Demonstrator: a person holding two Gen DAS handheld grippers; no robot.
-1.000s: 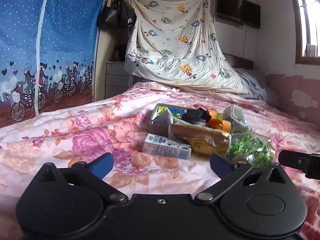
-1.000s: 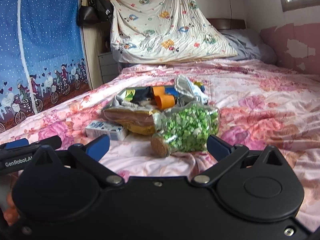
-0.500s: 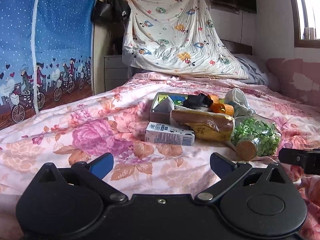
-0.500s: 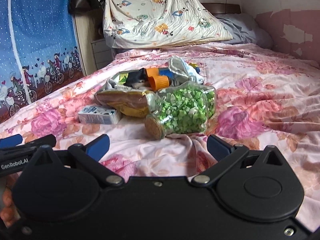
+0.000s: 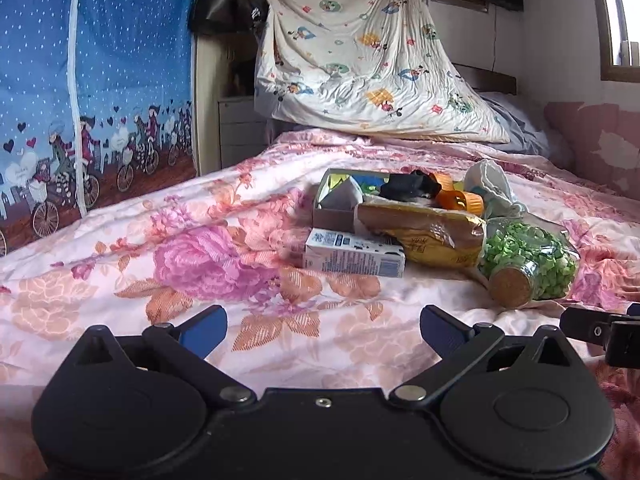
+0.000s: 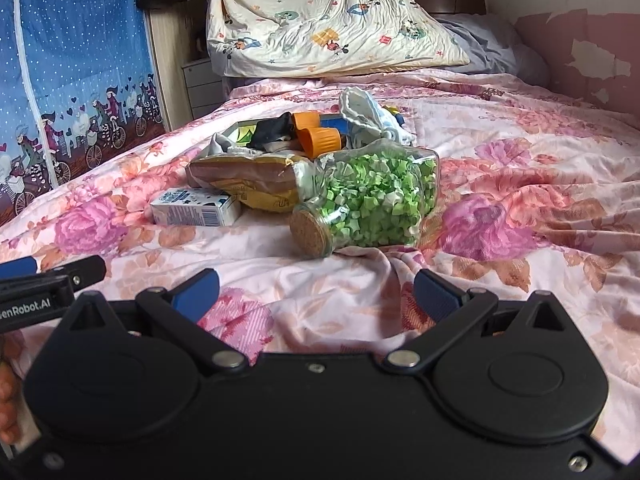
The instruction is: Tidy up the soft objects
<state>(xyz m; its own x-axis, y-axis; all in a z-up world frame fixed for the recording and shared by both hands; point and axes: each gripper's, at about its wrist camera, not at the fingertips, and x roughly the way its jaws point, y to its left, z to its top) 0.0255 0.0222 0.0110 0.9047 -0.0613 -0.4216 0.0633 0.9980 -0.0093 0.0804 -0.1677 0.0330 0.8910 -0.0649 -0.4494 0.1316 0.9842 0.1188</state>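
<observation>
Both grippers hung low over the near part of the bed (image 5: 120,248), nothing between the fingers of either one.

Left gripper (image 5: 323,328): jaws spread wide, blue fingertips (image 5: 204,325) well apart, empty, only flowered bedspread between them. No contact with any item.

Right gripper (image 6: 316,294): same story, jaws wide apart, holding nothing, blue fingertips (image 6: 436,295) over a wrinkle in the bedspread. It sat just beside the left gripper, pointing at the jar.

The pile was toward the middle of the bed, ahead of both grippers and apart from them:
- glass jar (image 6: 372,200) full of green bits, lying on its side, cork end toward the grippers, nearest to the right gripper
- bread bag (image 5: 424,232) lying across, touching the jar's left side
- small milk carton (image 5: 354,256) lying flat just in front of the bag, on its left end
- open cardboard box (image 5: 334,210) behind the bag, with a grey cloth (image 5: 343,197) and a black cloth (image 5: 408,187) in or on it; can't tell which sat fully inside
- two orange caps (image 6: 316,134) beside the black cloth
- white-and-blue cloth (image 6: 366,120) bunched up behind the jar, at the far right of the pile

Cartoon-print sheet (image 5: 360,52) hung behind the head of the bed.
</observation>
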